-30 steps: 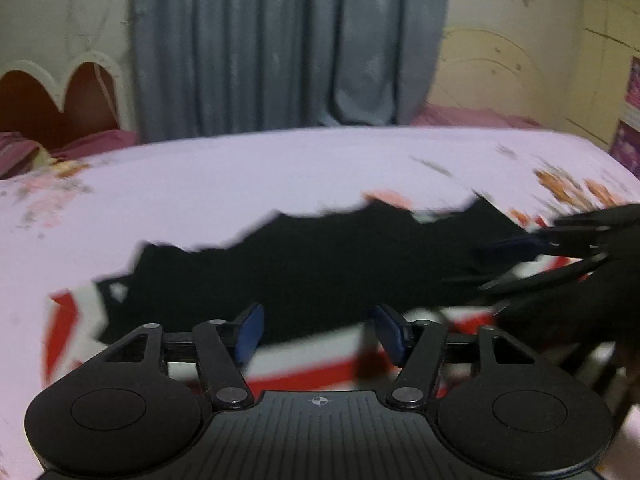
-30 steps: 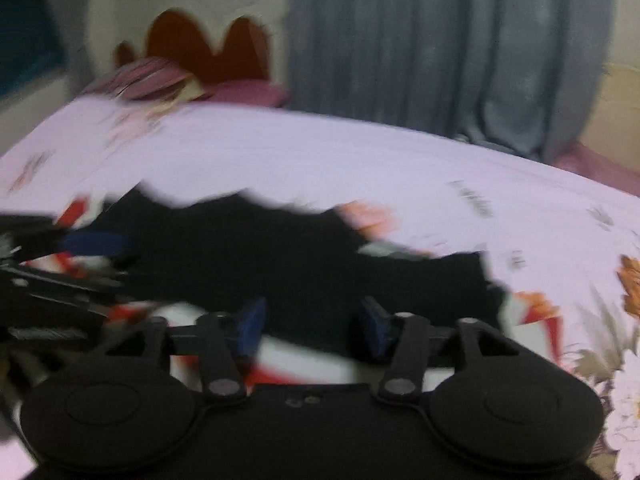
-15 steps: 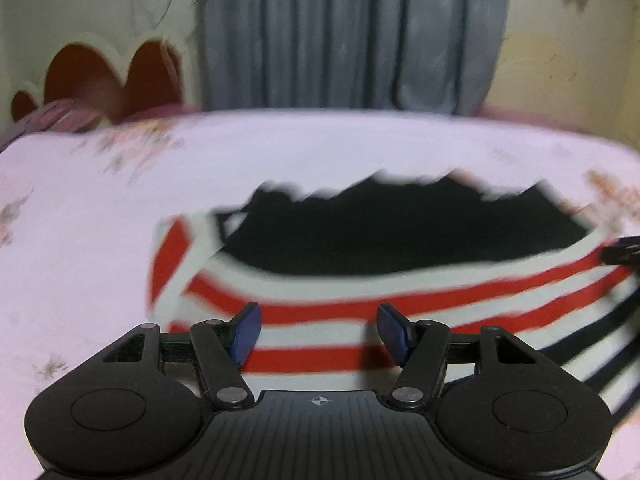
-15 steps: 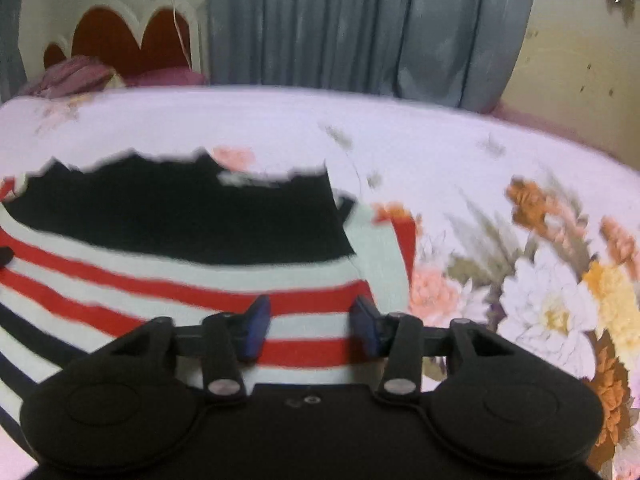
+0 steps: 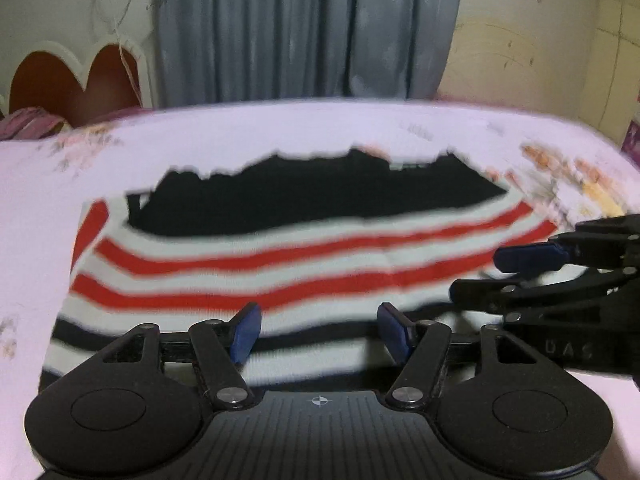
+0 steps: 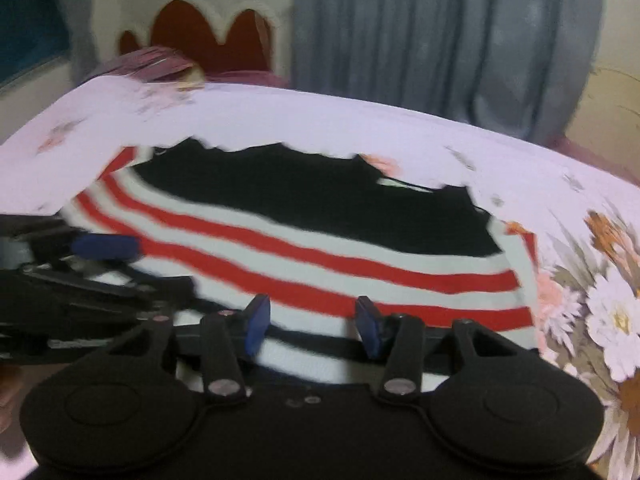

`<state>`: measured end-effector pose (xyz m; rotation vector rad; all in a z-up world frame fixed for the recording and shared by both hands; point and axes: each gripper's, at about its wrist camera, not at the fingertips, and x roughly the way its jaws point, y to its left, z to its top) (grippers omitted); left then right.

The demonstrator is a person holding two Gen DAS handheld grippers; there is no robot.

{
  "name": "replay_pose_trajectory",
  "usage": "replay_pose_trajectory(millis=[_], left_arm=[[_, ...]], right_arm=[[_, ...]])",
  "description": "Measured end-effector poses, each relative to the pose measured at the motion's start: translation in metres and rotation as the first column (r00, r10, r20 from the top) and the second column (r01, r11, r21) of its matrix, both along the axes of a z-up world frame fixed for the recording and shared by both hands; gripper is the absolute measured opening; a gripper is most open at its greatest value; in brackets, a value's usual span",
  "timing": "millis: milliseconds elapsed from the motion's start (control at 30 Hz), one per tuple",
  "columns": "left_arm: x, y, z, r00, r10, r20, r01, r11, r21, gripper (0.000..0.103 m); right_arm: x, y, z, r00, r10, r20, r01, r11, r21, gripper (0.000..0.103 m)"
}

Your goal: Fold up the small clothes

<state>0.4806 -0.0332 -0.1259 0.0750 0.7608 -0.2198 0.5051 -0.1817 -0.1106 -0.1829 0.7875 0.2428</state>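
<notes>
Item: your striped top (image 5: 304, 264), red and white bands with a black panel along its far side and black stripes nearest you, lying flat mid-bed. Bedsheet (image 5: 280, 132) bare beyond it to the far edge; flower print at the right edge. Your left gripper (image 5: 320, 332): jaws apart, nothing between. Your right gripper (image 6: 312, 324): jaws apart, nothing pinched.

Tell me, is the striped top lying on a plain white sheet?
No. The top lies on a pale sheet printed with big flowers, plain to see at the right.
</notes>
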Motion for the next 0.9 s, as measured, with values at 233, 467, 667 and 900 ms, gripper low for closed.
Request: replay_pose_trajectory(millis=[233,467,667,900], left_arm=[[-0.026,0.037,-0.002,0.996,0.077,0.036,-0.079,0.996,0.042,0.064],[-0.048,0.069,-0.007,0.995,0.098,0.025,-0.101,0.989,0.112,0.063],[-0.061,0.035,0.009,0.992,0.089,0.092,-0.097,0.992,0.085,0.064],[-0.061,-0.006,-0.004,0.999,0.019,0.042,-0.023,0.996,0.087,0.064]], right_arm=[[-0.018,-0.023,-0.013,0.999,-0.029,-0.028,0.026,0.995,-0.101,0.044],[-0.055,-0.122,-0.024,0.965,-0.25,-0.075,0.249,0.968,-0.026,0.047],[-0.067,-0.091,0.006,0.973,-0.229,0.034,0.23,0.973,-0.015,0.041],[-0.052,-0.049,-0.008,0.988,-0.156,0.0,0.156,0.986,-0.052,0.047]])
